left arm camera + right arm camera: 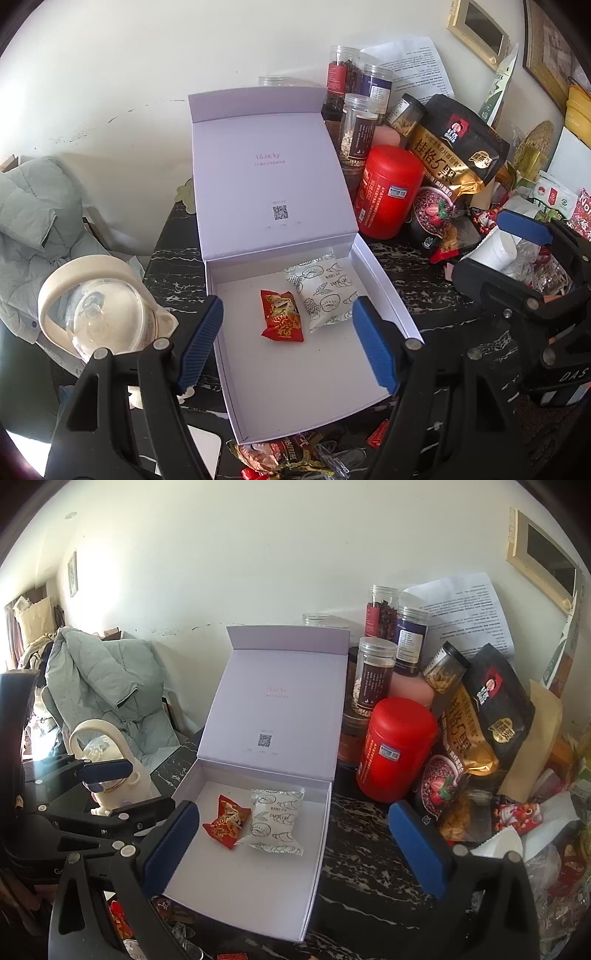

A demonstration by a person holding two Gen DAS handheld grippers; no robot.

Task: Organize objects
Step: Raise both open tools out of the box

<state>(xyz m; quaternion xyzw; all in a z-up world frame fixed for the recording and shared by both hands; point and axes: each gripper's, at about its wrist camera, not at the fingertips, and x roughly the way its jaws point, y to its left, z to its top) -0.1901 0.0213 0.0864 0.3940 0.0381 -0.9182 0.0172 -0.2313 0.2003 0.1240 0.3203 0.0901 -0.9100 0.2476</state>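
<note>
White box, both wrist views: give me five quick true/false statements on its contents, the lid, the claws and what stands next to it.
1. The white box holds two wrapped snacks. True: a red candy packet and a white printed packet.
2. The box lid is shut. False: it stands open, leaning back toward the wall.
3. The left claw grips the red packet. False: its jaws are spread wide and hold nothing.
4. A red canister stands on the table just right of the box. True.
5. The right claw is shut on the white packet. False: it is open and empty.
</note>
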